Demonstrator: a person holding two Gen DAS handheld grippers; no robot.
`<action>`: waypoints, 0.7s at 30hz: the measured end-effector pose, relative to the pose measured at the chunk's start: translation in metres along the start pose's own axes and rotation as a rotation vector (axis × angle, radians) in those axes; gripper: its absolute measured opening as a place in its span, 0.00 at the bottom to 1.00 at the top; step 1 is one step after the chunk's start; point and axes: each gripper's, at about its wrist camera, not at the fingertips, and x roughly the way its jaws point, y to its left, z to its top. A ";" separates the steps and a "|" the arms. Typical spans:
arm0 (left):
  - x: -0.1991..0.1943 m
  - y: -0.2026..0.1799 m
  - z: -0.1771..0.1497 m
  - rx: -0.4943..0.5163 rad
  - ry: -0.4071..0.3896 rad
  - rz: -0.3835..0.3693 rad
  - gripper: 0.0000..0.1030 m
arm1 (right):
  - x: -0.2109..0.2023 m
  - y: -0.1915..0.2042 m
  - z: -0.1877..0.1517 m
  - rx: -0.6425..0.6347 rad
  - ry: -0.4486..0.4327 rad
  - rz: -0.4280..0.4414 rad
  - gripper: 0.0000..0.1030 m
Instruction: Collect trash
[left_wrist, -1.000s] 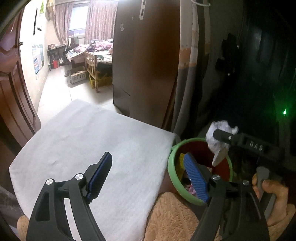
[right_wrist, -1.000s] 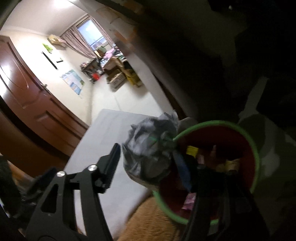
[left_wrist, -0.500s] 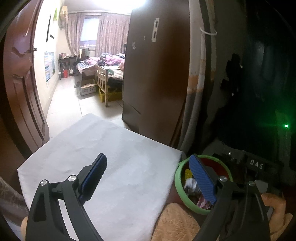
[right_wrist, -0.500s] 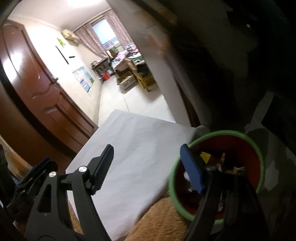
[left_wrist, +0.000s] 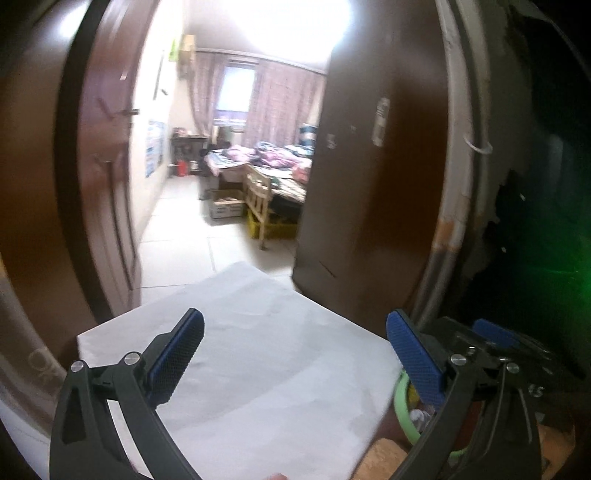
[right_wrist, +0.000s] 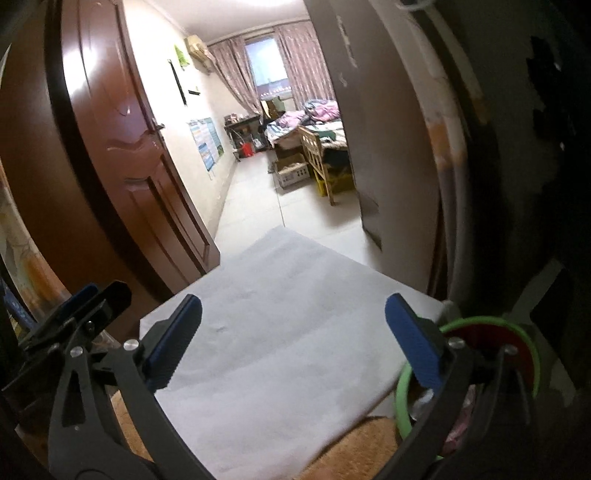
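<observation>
1. Two black two-finger grippers with blue pads: the left gripper (left_wrist: 295, 354) and the right gripper (right_wrist: 293, 332), both spread wide and holding nothing.
2. One round red bin with a green rim (right_wrist: 402, 391) sits at the right edge of the white cloth (right_wrist: 280, 332); scraps of trash lie inside it.
3. A brown door (right_wrist: 122, 155) and a dark wardrobe (left_wrist: 373, 192) flank the tiled floor (right_wrist: 255, 206).
4. A second ago the right gripper held crumpled grey paper over the bin; now it is let go.

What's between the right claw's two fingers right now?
Nothing held. In the right wrist view, only the bare white sheet shows through the open right claw; the green-rimmed bin sits behind its right finger.
</observation>
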 end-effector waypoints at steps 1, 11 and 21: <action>-0.002 0.004 0.001 -0.007 -0.007 0.020 0.92 | -0.002 0.005 0.002 -0.008 -0.015 0.012 0.95; -0.012 0.031 0.008 -0.008 -0.091 0.198 0.92 | -0.020 0.037 0.009 -0.080 -0.159 0.013 0.95; -0.015 0.034 0.007 -0.004 -0.123 0.246 0.92 | -0.027 0.041 0.018 -0.039 -0.185 -0.037 0.95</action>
